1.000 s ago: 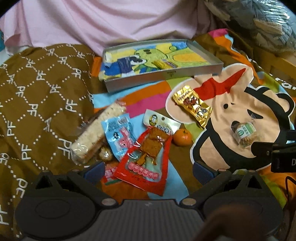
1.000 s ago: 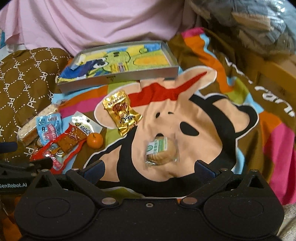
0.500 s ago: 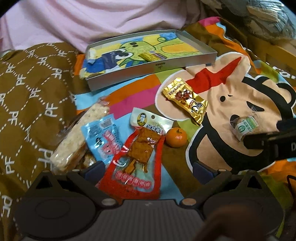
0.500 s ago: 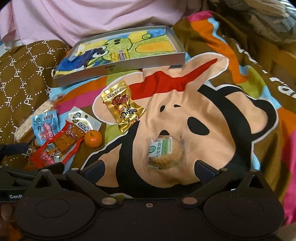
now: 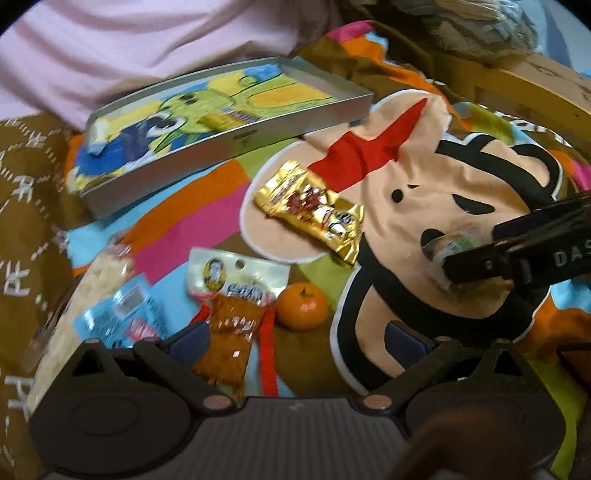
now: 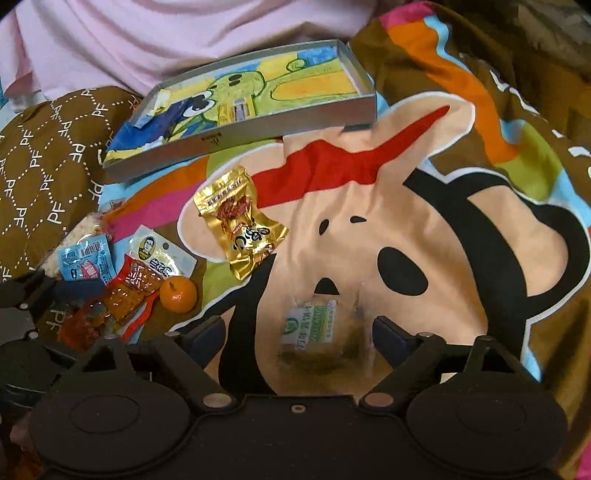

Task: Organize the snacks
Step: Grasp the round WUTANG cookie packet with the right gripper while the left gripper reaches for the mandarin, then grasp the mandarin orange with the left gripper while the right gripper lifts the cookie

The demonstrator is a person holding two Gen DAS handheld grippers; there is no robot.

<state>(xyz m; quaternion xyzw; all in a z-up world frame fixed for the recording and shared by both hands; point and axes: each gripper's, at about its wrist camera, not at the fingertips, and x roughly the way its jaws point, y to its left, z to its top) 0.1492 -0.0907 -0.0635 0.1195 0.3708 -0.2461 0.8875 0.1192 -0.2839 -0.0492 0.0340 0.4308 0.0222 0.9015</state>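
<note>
Snacks lie on a cartoon-print blanket. My left gripper (image 5: 295,338) is open low over the red dried-tofu packet (image 5: 229,332), with the small orange (image 5: 303,305) just ahead between its fingers. Left of them are a blue packet (image 5: 122,314) and a rice bar (image 5: 74,325). A gold packet (image 5: 314,212) lies mid-blanket. My right gripper (image 6: 299,338) is open, its fingers on either side of a clear-wrapped biscuit (image 6: 314,328). The shallow grey tray (image 6: 240,136) with a cartoon lining sits at the back, also in the left wrist view as the tray (image 5: 229,144).
A brown patterned pillow (image 6: 48,166) borders the snacks on the left. Pink cloth (image 5: 147,48) lies behind the tray. A wooden frame (image 5: 535,88) and a plastic-wrapped bundle (image 5: 461,22) stand at the back right.
Both grippers have moved forward and lower. The left has shifted right, towards the orange and the red packet. The right now has the biscuit between its open fingers.
</note>
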